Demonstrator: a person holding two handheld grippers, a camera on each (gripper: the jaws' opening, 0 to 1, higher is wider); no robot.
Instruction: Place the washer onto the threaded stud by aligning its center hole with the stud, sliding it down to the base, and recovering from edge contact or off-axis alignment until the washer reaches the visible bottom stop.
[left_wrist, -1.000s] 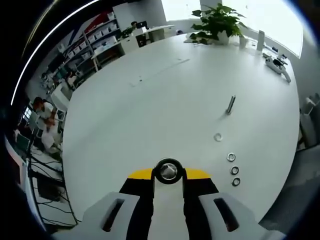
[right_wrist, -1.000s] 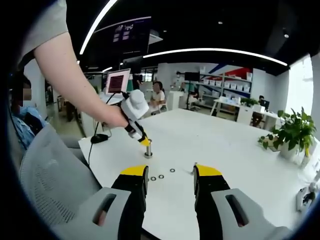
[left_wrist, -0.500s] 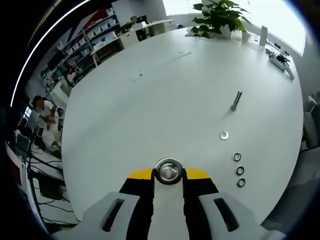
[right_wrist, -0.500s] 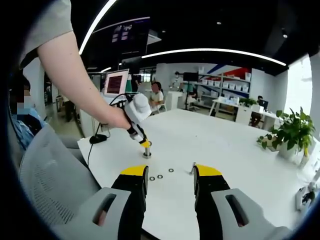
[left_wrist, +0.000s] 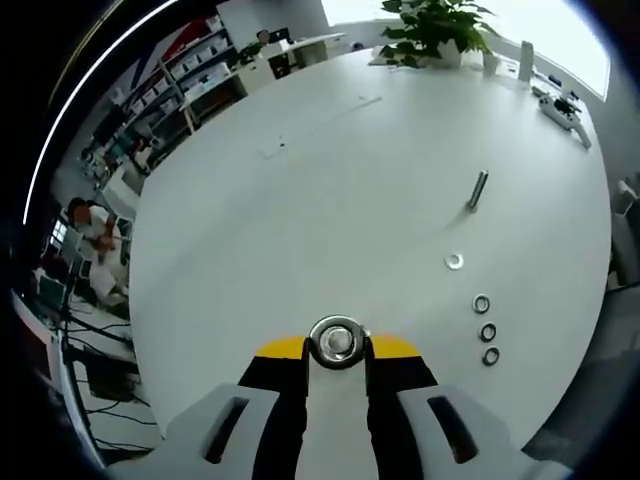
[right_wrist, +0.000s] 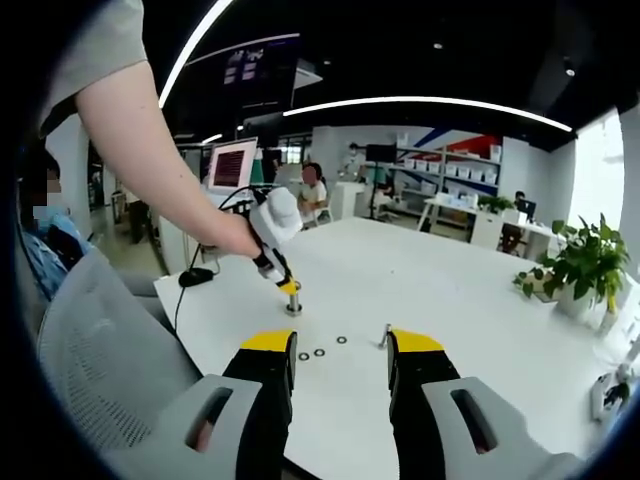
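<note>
Since the earlier pictures, the loose stud and washers in the left gripper view are sliding toward the upper right of the frame — the camera is shifting, not the parts.

At lower centre of that view the left gripper (left_wrist: 338, 345) is clamping its jaws on a washer (left_wrist: 337, 340), which seems to be sitting over an upright stud. A loose stud (left_wrist: 478, 190) is lying at right on the white surface (left_wrist: 300, 200), with a lone washer (left_wrist: 455, 262) and a row of three washers (left_wrist: 488, 331) below it.

In the right gripper view, a hand (right_wrist: 235, 238) at left is holding that gripper over the upright stud (right_wrist: 293, 303); the right gripper (right_wrist: 340, 350) is waiting, jaws apart and empty.

To seat it well, I judge — keep the washer level, hole centred, ease down without forcing.
</note>
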